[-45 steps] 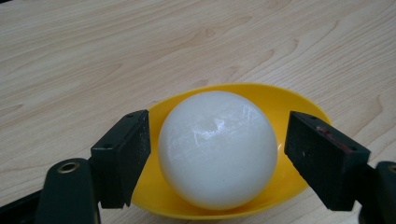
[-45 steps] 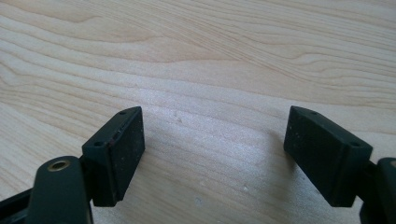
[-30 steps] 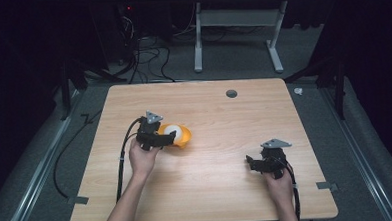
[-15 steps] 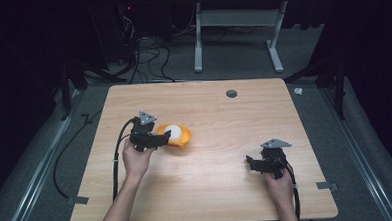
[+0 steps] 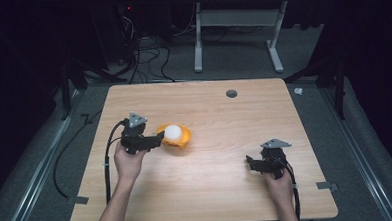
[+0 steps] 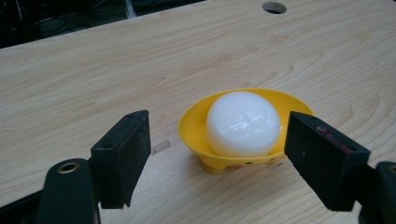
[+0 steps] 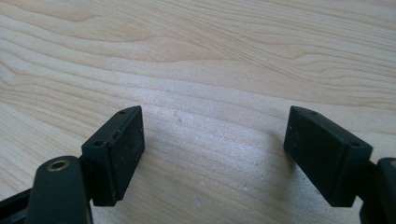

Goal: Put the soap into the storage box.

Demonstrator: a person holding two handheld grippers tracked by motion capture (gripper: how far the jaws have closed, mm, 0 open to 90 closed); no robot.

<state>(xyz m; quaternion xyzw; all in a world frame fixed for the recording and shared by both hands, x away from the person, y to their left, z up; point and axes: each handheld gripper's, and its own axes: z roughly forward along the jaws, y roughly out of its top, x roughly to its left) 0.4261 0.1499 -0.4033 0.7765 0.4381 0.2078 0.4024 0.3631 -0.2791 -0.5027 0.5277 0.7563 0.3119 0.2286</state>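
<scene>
yellow bowl with a white ball in it is the thing this work turns on, and it stands just ahead of the left gripper.

wooden table lies under both grippers, bare apart from the bowl and a small round hole far beyond the left gripper's tips.

left gripper points at the bowl from its near side. its jaws stand apart with nothing pressed between the pads. in the left gripper view the bowl sits upright on its little feet, just past the jaw tips and a bit toward the right-hand jaw, and i cannot tell whether that jaw touches the rim. right gripper rests low over the table, well apart from the bowl. its jaws are also apart, with only wood grain between them.

bowl is shallow, and the ball fills most of it, rising above the rim.

ball is glossy, smooth and rounded, seated in the middle of the bowl.

as for progress, i judge the job to be at the approach. the left gripper is lined up on the bowl, but no grip is made on either bowl or ball. closing on the rim or the ball, lifting and placing all seem left to do.
</scene>
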